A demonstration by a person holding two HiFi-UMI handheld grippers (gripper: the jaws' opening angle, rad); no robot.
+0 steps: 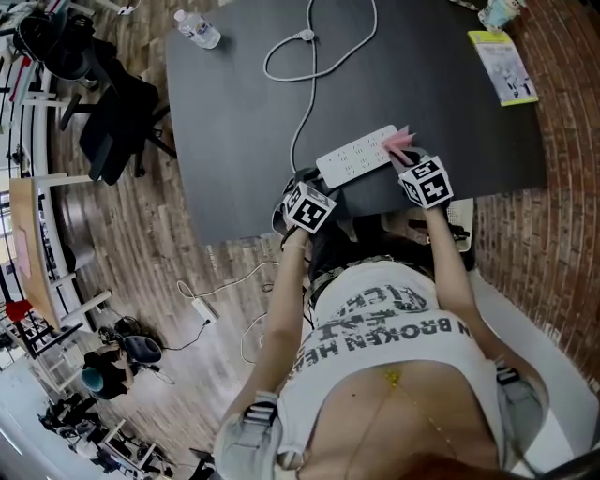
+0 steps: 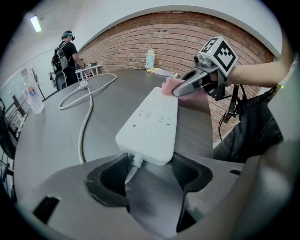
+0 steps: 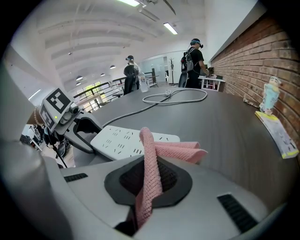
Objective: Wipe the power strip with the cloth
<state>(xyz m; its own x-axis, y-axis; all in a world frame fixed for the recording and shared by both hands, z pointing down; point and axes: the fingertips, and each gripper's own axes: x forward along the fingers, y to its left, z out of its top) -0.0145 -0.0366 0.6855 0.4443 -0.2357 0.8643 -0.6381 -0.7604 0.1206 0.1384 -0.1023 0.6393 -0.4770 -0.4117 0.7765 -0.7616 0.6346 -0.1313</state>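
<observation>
Reaching forward from the table's [image 1: 234, 122] near edge, both forearms run out almost straight, the left forearm [image 1: 281, 309] angled slightly inward and the right forearm [image 1: 450, 272] close along the body's right side. Each ends at a marker cube just over that edge.

The left gripper [image 2: 149, 164] is held low and level. Its jaws are set wide and close against the two sides of the power strip [image 2: 150, 119] at its cord end.

The right gripper [image 3: 152, 164] has its jaws pressed together on the pink cloth [image 3: 180, 151]. One strand of the cloth rises between the pads. The folded rest lies over the strip's other end and onto the table beside it.

The white strip lies slantwise close to the near edge, right of the middle, sockets up. Its cord [image 1: 309, 103] leaves the held end and runs away across the table into a loop near the far edge.

At the far left corner a clear water bottle [image 1: 199, 30] lies on its side; how full it is cannot be made out. Along the right edge a yellow-topped leaflet [image 1: 503, 66] lies flat. Beyond it, at the far right corner, stands a pale cup [image 1: 497, 11] whose contents are hidden.
</observation>
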